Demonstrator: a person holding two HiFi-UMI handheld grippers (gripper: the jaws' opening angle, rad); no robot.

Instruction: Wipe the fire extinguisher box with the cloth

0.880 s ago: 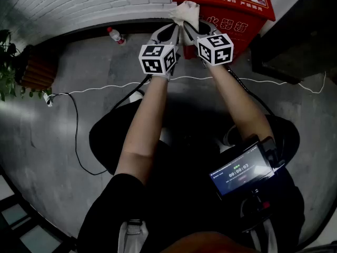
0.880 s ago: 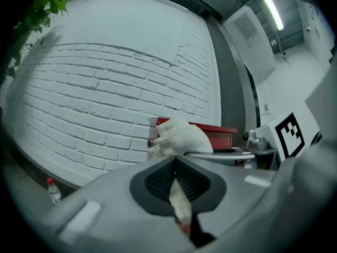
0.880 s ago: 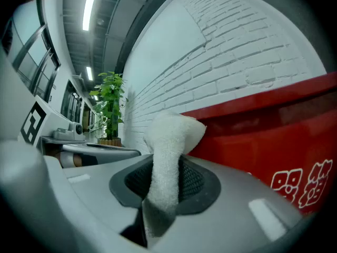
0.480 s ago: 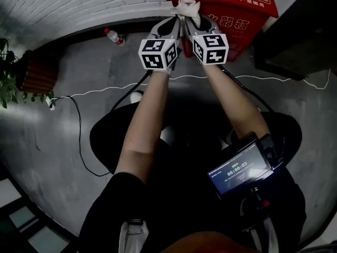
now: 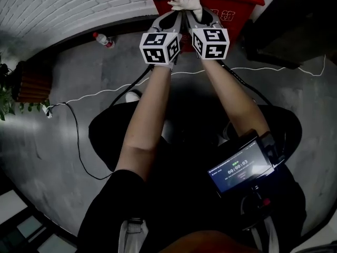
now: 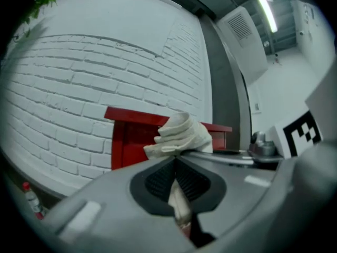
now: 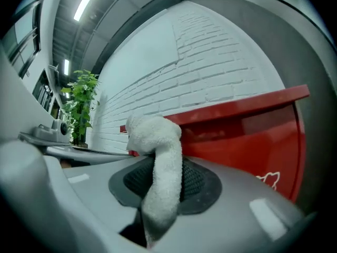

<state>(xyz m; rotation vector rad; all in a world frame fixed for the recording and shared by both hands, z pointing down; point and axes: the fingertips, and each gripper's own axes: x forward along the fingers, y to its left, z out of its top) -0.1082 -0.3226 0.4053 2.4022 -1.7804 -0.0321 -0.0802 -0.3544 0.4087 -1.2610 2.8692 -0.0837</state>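
Cloth [image 5: 185,0] in left tool [image 5: 176,12], right tool [image 5: 193,12]

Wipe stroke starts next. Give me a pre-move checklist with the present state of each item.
1. Left gripper shut on the white cloth: ok.
2. Right gripper shut on the same cloth: ok.
3. Cloth held up at the red fire extinguisher box, near its top edge: ok.
4. Cloth actually pressed against the box surface: cannot tell.
5. Plastic bottle by the brick wall, apart from the box: ok.
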